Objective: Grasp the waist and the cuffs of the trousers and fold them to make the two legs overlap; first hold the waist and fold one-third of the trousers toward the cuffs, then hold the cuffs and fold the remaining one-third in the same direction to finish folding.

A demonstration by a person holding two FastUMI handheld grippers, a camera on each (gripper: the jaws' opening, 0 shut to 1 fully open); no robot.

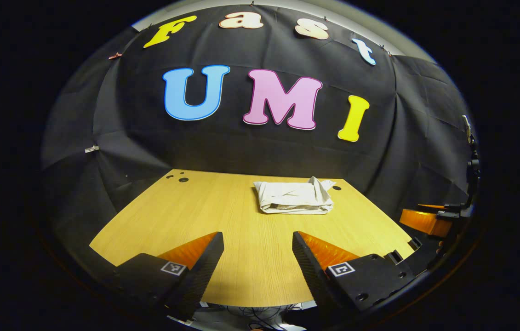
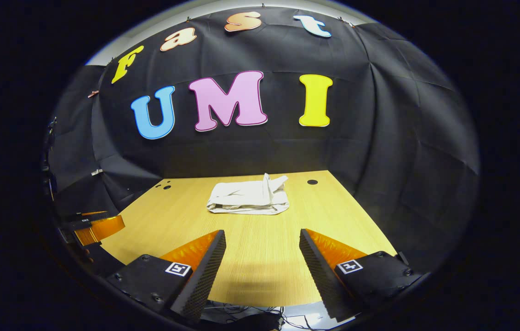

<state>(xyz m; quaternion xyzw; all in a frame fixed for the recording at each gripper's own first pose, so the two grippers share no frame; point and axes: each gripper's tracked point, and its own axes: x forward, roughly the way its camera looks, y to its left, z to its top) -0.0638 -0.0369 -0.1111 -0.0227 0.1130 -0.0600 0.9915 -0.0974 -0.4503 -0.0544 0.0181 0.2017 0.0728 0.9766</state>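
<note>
Wood table (image 1: 223,216): pale grain, bare but for the cloth bundle at the far side.

Left gripper view
- Trousers (image 1: 294,197): off-white, already bundled into a compact, thick packet; lay at the far part of the table, ahead and a little to the right of the fingers.
- Long axis: ran crosswise to the gripper's line of sight, side to side.
- Look: layers stacked, folded edge toward the camera, one loose corner poking up at the far right end; creased, not flat.
- Left gripper (image 1: 258,250): jaws spread wide, nothing between them, hung over the near table edge, well apart from the trousers.
- Right gripper (image 1: 430,220): seen at the right rim, low by the table's side; too little visible here to judge its opening.

Right gripper view
- Trousers (image 2: 248,196): same packet, ahead and slightly left of centre, near the back of the table (image 2: 260,257).
- Long axis: again crosswise, with the raised flap near the right end.
- Right gripper (image 2: 262,248): jaws wide apart, empty, over the near edge, well apart from the cloth.
- Left gripper (image 2: 96,230): at the left rim, beside the table.

Judgement
- Nearer hand: neither clearly; packet sat roughly between the two, both equally far back.
- Progress: folds appeared done; stray flap perhaps left to tuck.
- Next reach: straight forward, meeting the packet broadside.
</note>
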